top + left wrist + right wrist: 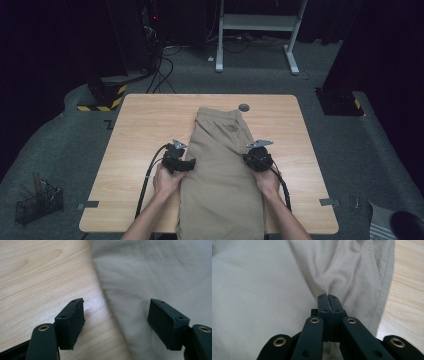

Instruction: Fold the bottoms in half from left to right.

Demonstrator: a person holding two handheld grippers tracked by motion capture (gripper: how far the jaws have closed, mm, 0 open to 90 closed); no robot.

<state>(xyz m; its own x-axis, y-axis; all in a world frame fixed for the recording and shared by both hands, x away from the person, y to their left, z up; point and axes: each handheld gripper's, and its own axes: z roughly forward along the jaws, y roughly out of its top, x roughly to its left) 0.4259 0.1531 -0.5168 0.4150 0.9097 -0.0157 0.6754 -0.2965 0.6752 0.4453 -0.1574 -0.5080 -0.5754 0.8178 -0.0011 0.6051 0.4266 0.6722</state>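
While the right hand-held gripper (328, 295) pinches the right edge of the tan trousers (222, 170) lying along the counter (140, 130), the left hand-held gripper (116, 325) gapes open astride the other edge, so a lone pull could skew them.

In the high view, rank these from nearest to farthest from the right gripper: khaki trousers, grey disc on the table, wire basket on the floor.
From the right gripper:
1. Khaki trousers, pinched in its jaws.
2. Grey disc, at the table's far edge.
3. Wire basket, on the floor, far left.

The trousers (222, 175) run off the high view's bottom edge.
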